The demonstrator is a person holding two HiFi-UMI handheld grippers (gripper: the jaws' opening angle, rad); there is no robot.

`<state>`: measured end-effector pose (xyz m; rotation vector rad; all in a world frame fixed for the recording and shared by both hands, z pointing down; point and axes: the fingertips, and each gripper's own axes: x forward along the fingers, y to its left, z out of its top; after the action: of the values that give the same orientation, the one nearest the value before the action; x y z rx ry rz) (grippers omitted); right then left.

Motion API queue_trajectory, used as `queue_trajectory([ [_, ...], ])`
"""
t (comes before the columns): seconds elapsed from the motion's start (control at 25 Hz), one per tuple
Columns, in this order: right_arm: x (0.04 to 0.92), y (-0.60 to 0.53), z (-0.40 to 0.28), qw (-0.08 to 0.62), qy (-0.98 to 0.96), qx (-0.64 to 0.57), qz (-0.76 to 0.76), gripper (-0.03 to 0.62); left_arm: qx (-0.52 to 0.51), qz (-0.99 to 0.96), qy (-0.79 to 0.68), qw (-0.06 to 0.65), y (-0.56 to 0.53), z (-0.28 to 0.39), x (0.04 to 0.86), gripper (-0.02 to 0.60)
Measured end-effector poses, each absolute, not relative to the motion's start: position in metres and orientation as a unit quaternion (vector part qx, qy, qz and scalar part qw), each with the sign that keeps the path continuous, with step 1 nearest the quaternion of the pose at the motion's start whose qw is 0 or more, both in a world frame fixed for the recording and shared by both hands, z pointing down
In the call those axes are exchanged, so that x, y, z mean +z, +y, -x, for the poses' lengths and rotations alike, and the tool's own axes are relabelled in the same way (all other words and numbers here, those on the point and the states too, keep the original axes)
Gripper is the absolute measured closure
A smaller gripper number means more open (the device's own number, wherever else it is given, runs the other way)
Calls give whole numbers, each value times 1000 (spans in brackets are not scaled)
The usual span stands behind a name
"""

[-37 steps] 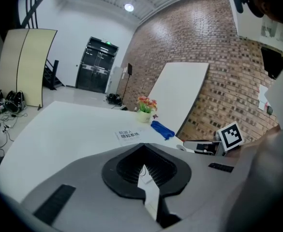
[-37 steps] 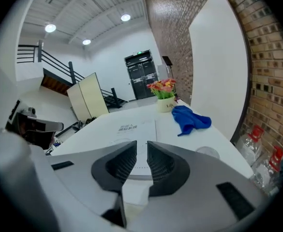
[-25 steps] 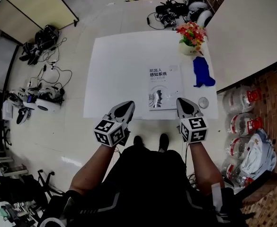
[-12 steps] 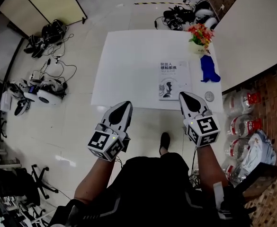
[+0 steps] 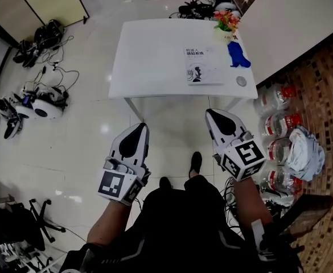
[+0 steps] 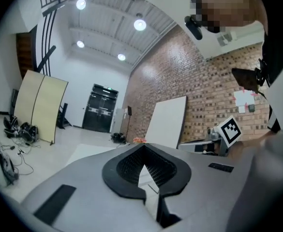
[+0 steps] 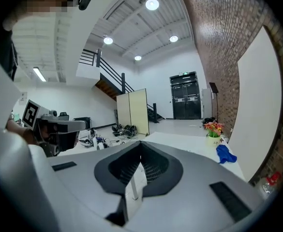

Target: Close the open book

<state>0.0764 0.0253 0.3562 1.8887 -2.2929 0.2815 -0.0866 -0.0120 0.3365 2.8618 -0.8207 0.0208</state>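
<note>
With the book (image 5: 199,73) looking already closed, cover up, I judge the job now is only to stay clear. My left hand-held gripper (image 5: 138,128) and right hand-held gripper (image 5: 213,115) hang over the floor, each with jaws pressed together on nothing, and should go no nearer. The book lies flat on the white surface (image 5: 149,56), well apart from both and more in line with the right one, a blue cloth (image 5: 234,54) near its right.

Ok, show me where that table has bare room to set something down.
The whole left half of the white table is bare, from its left edge to the book. The right side is crowded: flower pot, blue cloth and a small round disc line the right edge.
</note>
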Motion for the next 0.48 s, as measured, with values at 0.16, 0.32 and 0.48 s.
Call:
queue_trajectory([
  [0.16, 337, 74, -66, 72, -773, 81, -625, 594, 9, -962, -256, 97, 36, 93, 327, 588],
  [0.32, 324, 123, -62, 57, -787, 65, -611, 594, 0, -960, -262, 102, 82, 97, 317, 588],
  [0.48, 322, 182, -75, 44, -799, 66, -597, 594, 1, -957, -274, 92, 139, 82, 313, 588],
])
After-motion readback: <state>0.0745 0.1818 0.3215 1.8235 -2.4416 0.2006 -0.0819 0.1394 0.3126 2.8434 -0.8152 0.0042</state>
